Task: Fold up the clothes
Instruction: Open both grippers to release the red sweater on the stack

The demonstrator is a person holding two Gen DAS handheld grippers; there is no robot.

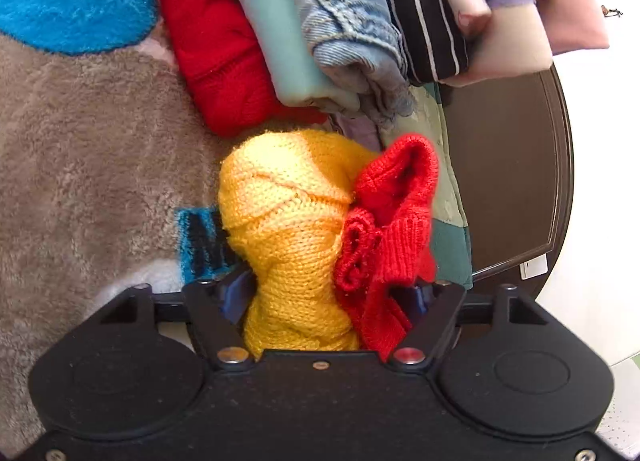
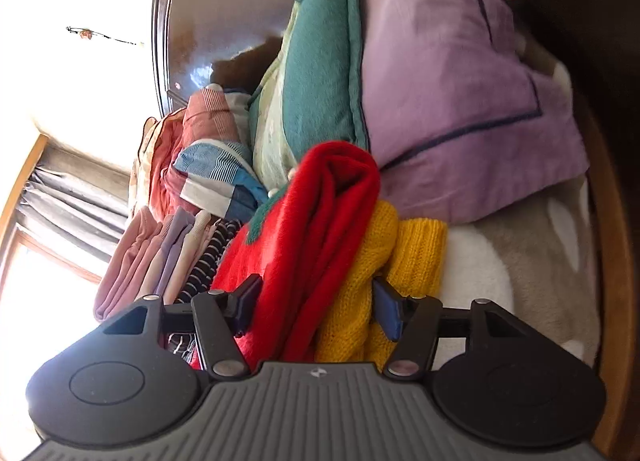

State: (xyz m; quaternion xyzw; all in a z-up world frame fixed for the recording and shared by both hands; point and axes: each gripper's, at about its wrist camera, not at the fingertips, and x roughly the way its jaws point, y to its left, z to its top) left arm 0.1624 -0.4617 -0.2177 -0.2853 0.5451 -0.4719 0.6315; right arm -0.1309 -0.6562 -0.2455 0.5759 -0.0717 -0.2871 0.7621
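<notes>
A bunched yellow knit sweater (image 1: 288,213) with a red ribbed part (image 1: 396,221) fills the middle of the left wrist view. My left gripper (image 1: 328,293) is shut on it, with yellow knit against one pad and red knit over the other. In the right wrist view, my right gripper (image 2: 318,309) is shut on the same bundle. Red fabric (image 2: 320,221) with a green trim lies against its left pad, and yellow knit (image 2: 400,253) against its right pad. The bundle rests on a brown plush blanket (image 1: 92,149).
A row of folded clothes lies just beyond: a red sweater (image 1: 208,41), denim (image 1: 344,9), a striped piece (image 1: 420,9). A purple pillow (image 2: 452,81) and a green pillow (image 2: 320,61) lean on a dark wooden headboard (image 2: 224,1). A curtained window (image 2: 68,205) is at the left.
</notes>
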